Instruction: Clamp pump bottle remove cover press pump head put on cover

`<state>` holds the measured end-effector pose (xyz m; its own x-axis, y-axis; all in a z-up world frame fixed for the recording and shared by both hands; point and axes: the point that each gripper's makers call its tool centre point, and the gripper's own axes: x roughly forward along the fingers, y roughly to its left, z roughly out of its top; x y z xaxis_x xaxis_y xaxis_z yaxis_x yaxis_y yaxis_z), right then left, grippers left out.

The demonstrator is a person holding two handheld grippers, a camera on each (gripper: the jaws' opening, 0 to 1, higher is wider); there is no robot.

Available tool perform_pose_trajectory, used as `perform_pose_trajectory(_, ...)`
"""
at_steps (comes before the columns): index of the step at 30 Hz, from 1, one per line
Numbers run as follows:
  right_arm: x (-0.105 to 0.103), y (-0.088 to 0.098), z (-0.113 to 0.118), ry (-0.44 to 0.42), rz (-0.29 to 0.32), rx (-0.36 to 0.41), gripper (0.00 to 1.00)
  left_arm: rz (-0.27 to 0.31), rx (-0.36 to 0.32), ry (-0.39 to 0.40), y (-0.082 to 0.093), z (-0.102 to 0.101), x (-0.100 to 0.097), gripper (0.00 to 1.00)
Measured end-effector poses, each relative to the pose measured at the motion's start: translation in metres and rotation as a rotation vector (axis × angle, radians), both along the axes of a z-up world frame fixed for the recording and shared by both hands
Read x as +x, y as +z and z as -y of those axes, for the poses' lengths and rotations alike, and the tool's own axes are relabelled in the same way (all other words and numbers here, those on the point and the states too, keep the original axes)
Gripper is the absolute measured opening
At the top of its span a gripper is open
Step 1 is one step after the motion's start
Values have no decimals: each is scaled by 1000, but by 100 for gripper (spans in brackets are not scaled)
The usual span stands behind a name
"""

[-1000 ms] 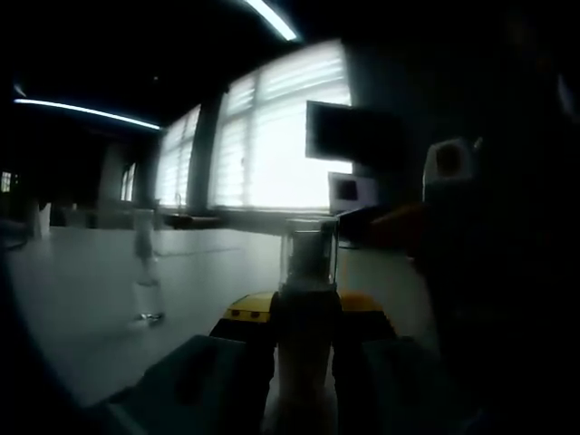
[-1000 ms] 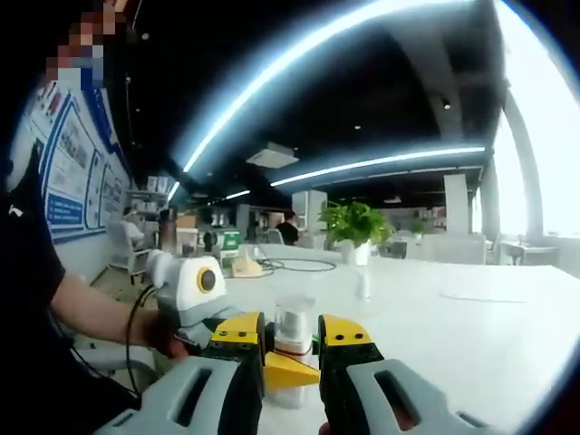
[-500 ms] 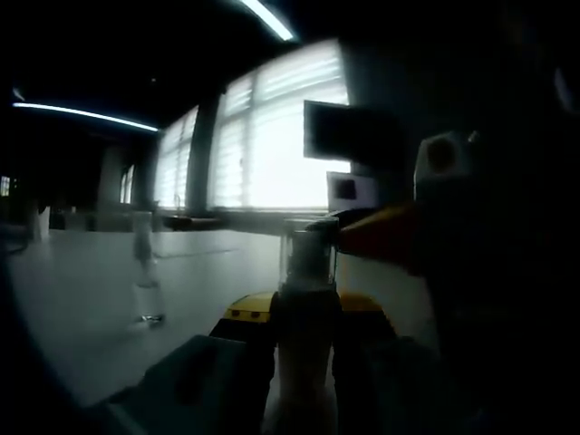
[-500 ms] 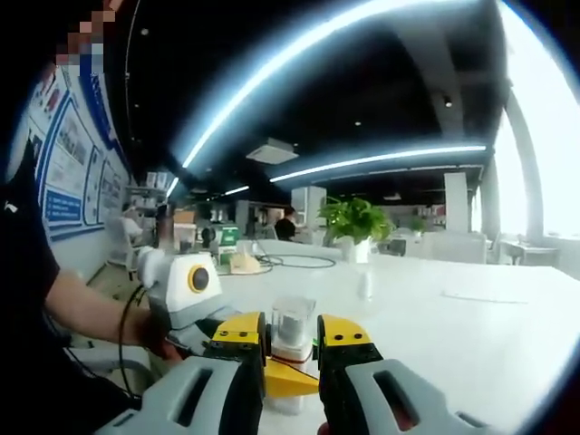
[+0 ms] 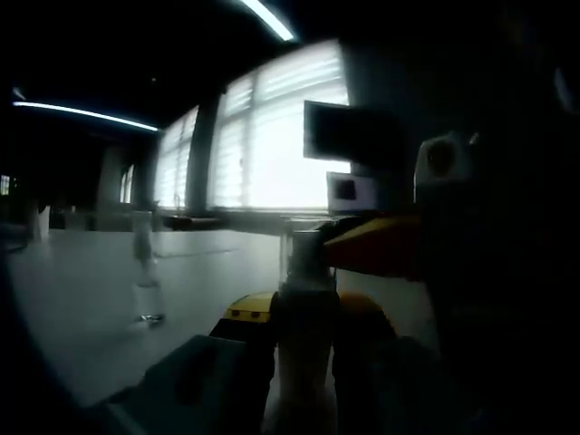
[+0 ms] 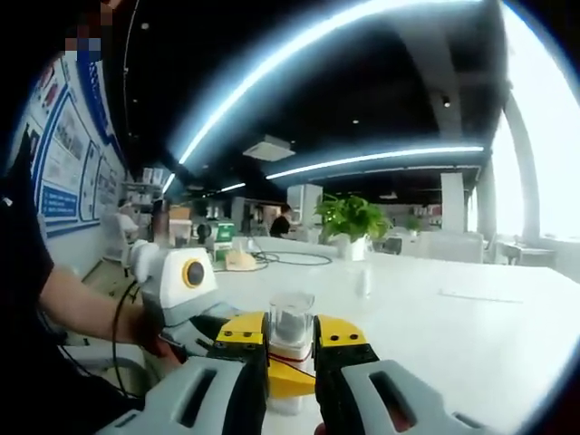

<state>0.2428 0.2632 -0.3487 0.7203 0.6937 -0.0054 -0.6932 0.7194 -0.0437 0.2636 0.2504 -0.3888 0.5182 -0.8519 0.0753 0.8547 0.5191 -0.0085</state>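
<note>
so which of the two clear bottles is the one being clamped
The pump bottle between the left gripper's jaws, clear cover still on; the other clear bottle stands free on the table.

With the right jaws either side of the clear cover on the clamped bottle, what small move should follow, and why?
Probably close the right gripper on the clear cover, then lift it straight off. The left gripper grips the pump bottle by its body, the cover sits on top, and the right jaws flank it with small gaps, so it looks lined up but not yet gripped.
</note>
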Motion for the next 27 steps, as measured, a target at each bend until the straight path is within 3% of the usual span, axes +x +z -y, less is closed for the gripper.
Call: perform_pose_trajectory(27, -3, 5, 1, -5, 30, 6, 12, 4, 0, 0, 0, 0, -1, 14)
